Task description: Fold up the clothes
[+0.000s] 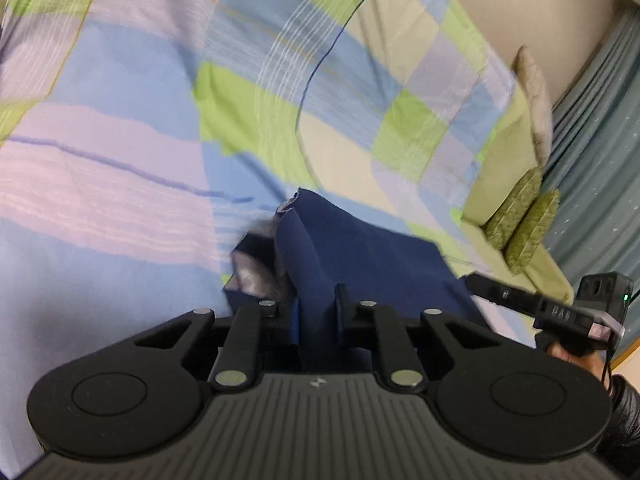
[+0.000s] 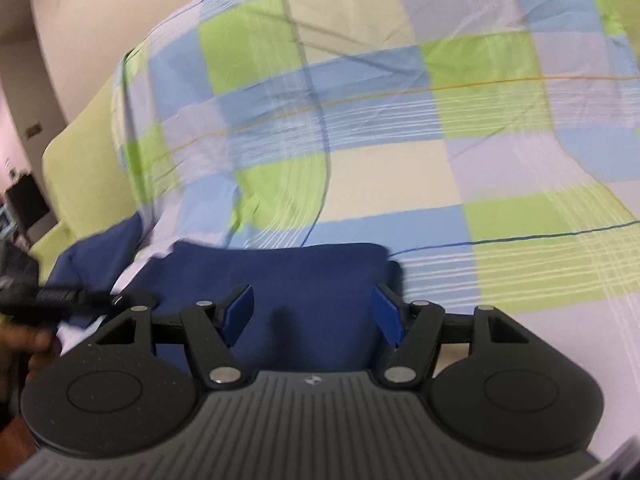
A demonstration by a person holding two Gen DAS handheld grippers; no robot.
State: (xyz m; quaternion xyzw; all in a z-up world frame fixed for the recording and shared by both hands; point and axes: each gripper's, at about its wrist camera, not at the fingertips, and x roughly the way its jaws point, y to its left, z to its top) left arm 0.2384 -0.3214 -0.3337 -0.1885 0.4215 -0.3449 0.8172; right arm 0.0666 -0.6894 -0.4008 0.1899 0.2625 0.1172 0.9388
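Navy cloth (image 1: pixel 360 256) lies on the checked bed sheet (image 1: pixel 120 184), stretching sideways between both hands. Left tongs (image 1: pixel 318 312) are clamped on one raised fold; right tongs (image 2: pixel 312 316) hover apart over the other end.

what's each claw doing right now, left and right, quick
Left claw: closed on a raised fold of the dark blue garment.
Right claw: open, over the same garment, gripping nothing.
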